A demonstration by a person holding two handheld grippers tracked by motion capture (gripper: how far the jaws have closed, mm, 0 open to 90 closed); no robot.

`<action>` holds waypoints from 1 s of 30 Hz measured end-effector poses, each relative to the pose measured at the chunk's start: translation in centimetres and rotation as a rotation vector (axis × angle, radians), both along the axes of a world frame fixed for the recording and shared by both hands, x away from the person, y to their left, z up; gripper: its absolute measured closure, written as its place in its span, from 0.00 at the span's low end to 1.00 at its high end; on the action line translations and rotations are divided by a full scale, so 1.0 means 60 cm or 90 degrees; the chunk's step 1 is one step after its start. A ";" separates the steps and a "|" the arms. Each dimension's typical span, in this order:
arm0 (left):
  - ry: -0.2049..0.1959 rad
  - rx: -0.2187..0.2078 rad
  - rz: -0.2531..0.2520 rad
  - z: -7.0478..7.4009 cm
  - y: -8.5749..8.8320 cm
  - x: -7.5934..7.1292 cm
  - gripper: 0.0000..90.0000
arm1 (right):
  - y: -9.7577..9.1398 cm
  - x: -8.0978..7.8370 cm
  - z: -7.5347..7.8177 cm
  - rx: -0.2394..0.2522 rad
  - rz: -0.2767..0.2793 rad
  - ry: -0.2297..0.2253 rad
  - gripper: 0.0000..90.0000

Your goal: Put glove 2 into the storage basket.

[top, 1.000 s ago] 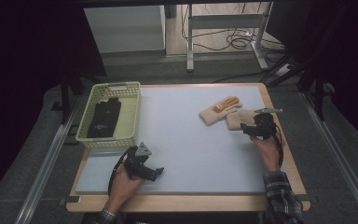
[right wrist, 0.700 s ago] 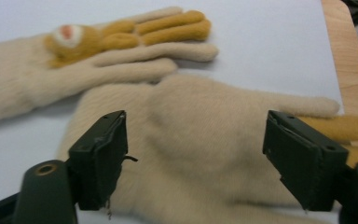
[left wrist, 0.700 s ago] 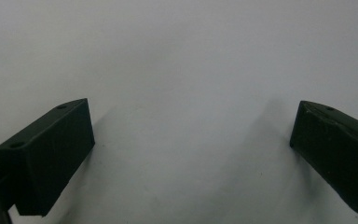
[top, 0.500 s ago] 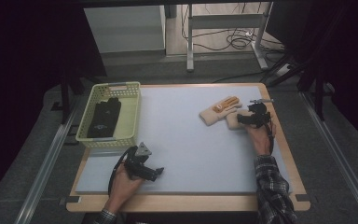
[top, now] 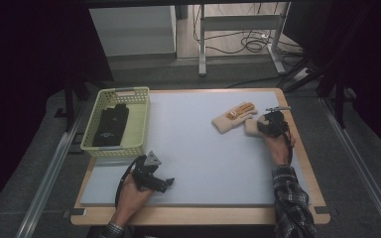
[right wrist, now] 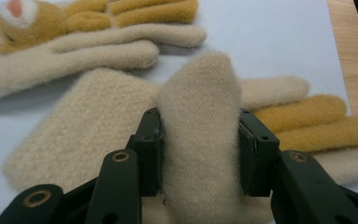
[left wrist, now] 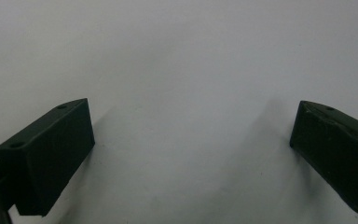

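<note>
While the yellow basket [top: 120, 124] sits at the bench's [top: 198, 158] far left with a black glove [top: 110, 125] inside, the left gripper [top: 155, 179] rests in front of it, jaws spread wide over bare surface with nothing between them. Well right of the basket lies a cream glove [top: 232, 117]. Just beyond, the right gripper [right wrist: 200, 151] has just been closing, its pads pinching the thumb of a second cream glove [right wrist: 200, 140].

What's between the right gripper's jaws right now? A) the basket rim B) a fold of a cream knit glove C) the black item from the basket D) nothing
B: in the right gripper view the right gripper pinches a raised fold of the cream glove, pads pressing both sides.
</note>
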State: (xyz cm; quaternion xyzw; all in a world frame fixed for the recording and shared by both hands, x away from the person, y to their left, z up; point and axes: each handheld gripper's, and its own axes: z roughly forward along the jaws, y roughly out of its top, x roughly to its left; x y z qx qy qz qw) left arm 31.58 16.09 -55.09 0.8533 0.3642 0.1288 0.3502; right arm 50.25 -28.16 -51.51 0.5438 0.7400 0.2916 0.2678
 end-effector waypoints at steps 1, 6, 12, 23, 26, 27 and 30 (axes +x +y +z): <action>0.000 -0.003 0.002 0.000 -0.001 0.000 0.00 | -0.002 -0.002 0.002 0.002 0.002 0.001 0.63; 0.000 -0.001 0.001 0.000 0.000 0.000 0.00 | -0.012 -0.025 0.016 0.023 0.027 -0.014 0.63; 0.000 -0.002 0.002 0.000 0.000 0.000 0.00 | -0.014 -0.062 0.042 0.036 0.076 -0.034 0.63; 0.000 -0.001 0.002 0.000 0.000 0.000 0.00 | 0.056 -0.156 0.080 0.058 0.251 -0.056 0.62; 0.000 -0.001 0.002 0.000 0.000 0.000 0.00 | 0.091 -0.180 0.080 0.054 0.304 -0.055 0.62; -0.002 0.000 0.000 0.000 0.000 0.000 0.00 | 0.102 -0.186 0.079 0.053 0.320 -0.051 0.62; -0.002 -0.002 0.002 0.000 0.000 0.000 0.00 | 0.136 -0.202 0.070 0.055 0.364 -0.043 0.62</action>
